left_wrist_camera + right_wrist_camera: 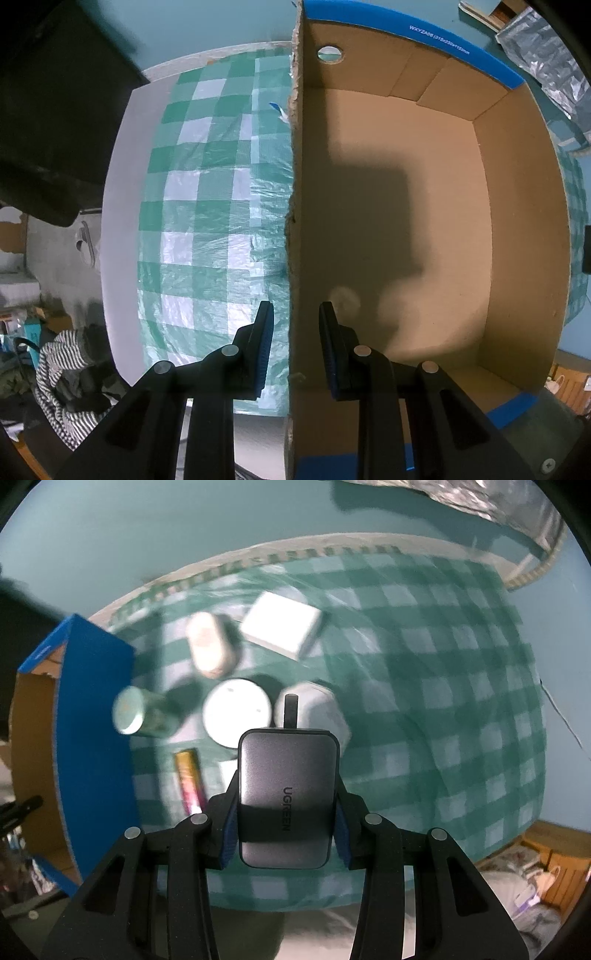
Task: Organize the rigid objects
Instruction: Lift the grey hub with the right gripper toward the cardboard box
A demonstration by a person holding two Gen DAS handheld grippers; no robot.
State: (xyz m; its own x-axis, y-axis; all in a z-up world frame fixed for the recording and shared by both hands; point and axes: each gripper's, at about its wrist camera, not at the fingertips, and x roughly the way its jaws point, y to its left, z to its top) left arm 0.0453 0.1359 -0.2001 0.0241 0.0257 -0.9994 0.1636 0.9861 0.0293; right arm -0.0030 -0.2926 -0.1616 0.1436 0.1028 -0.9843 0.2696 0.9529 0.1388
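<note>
we see the right tongs [287,814] clamped across the flat grey metal ugreen hub [286,797]: rigid, smooth, likely slippery, best held by its long edges. left tongs [296,345] straddle the cardboard box wall [295,221], apart.

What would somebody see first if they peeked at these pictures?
First, the grey UGREEN gadget pinched between the right gripper's blue pads, up above the green checked cloth. Beneath it lie a green can, a white box and a battery. In the other view, the left gripper straddles the wall of an empty cardboard box.
</note>
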